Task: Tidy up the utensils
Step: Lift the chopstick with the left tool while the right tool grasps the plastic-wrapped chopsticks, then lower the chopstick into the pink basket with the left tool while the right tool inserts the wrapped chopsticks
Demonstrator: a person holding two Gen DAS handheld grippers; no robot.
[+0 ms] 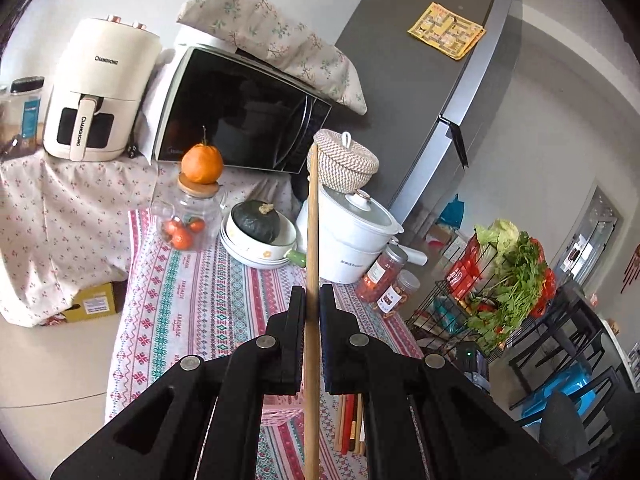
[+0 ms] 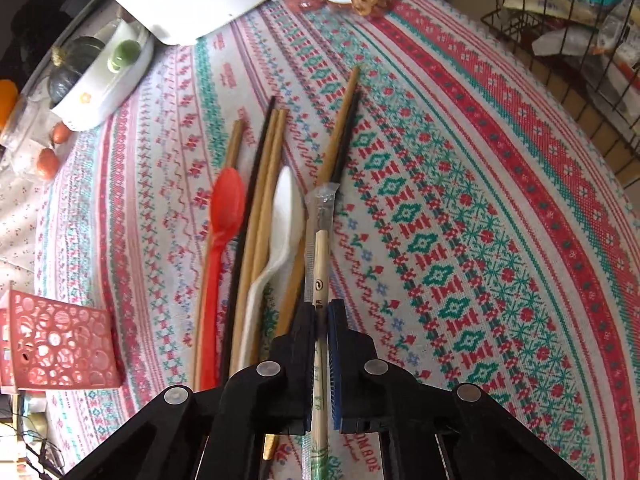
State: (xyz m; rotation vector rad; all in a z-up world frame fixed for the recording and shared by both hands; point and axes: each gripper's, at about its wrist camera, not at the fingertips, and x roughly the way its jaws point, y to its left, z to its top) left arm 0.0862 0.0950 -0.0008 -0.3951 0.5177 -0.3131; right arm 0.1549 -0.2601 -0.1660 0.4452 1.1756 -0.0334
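In the left wrist view my left gripper (image 1: 312, 292) is shut on a long plain wooden chopstick (image 1: 313, 208), held up above the patterned tablecloth (image 1: 192, 304). In the right wrist view my right gripper (image 2: 321, 308) points down at the table, shut on a pale chopstick in a clear wrapper (image 2: 320, 248). Just left of it lie a white spoon (image 2: 286, 204), a red spoon (image 2: 226, 204), and several loose wooden chopsticks (image 2: 266, 184) and black chopsticks (image 2: 347, 136). A pink perforated holder (image 2: 60, 348) stands at the lower left of that view.
At the back of the table stand a white pot (image 1: 352, 232), two food jars (image 1: 380, 272), a bowl holding a dark squash (image 1: 256, 236) and a glass jar topped by an orange (image 1: 192, 216). A wire rack of vegetables (image 1: 480, 292) is beside the table on the right.
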